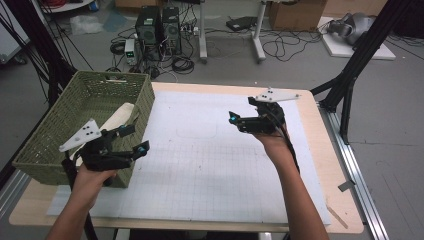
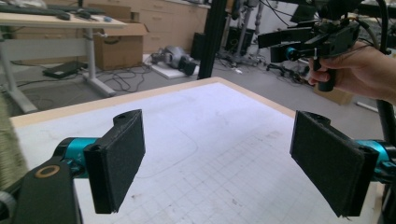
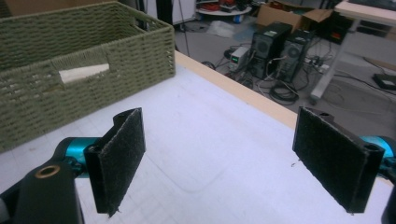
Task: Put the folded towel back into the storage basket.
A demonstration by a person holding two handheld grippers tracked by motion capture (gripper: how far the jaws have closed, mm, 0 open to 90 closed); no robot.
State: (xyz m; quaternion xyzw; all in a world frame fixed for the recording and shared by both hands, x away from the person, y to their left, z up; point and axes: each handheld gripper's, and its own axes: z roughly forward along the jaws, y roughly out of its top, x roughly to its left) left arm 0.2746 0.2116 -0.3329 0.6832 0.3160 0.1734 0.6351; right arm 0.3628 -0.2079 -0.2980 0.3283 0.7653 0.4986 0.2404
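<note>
— Basket [image 1: 60, 131] location?
— Left edge of the desk [image 1: 215, 165], just beside the left tool [image 1: 134, 139].
— Tools?
— Left tool and right tool [image 1: 231, 118]: both wide open, holding nothing.

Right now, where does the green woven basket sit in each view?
High view: green woven basket at the left edge of the table, beside the left gripper.
Left gripper view: a green sliver at the far left edge.
Right gripper view: upper left.
Shared landmark: the white gridded mat.
</note>
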